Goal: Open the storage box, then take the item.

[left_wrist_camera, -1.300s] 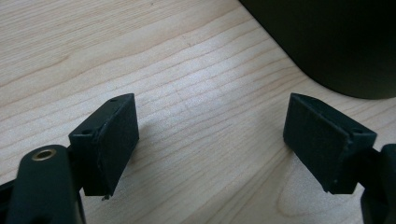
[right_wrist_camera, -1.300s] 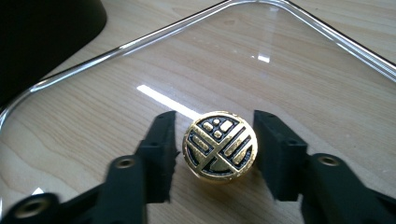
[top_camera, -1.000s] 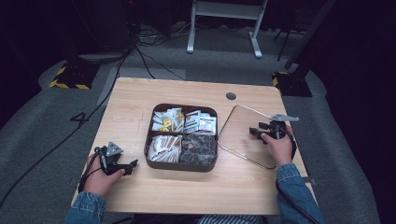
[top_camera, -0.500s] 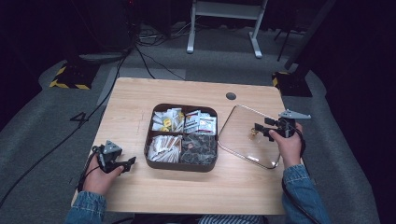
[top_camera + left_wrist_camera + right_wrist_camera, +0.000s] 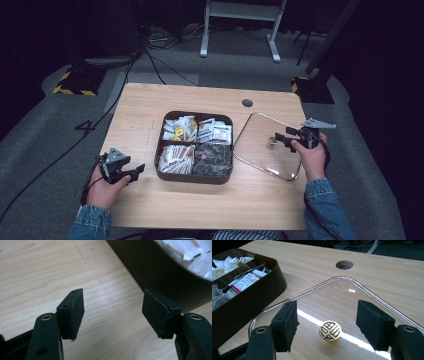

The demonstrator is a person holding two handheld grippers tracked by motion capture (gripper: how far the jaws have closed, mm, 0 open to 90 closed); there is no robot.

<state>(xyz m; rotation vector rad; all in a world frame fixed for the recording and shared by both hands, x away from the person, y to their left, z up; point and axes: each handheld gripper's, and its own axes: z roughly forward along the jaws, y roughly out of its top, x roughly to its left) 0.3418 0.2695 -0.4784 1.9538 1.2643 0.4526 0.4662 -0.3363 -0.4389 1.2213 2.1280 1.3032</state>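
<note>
Evidently poised to lift: right gripper (image 5: pixel 328 326) spread wide astride gold round knob (image 5: pixel 330 331) of clear glass lid (image 5: pixel 260 135); left gripper (image 5: pixel 113 308) parted, idle beside dark brown compartment box (image 5: pixel 194 176).

Both forearms, in denim sleeves, come in from the near edge. The left hand (image 5: pixel 102 186) holds the left tool (image 5: pixel 136 171) low at the near left, its jaws wide apart. The right hand (image 5: pixel 311 157) holds the right tool (image 5: pixel 278 141) farther forward, pointing leftward, jaws parted and gripping nothing.
</note>
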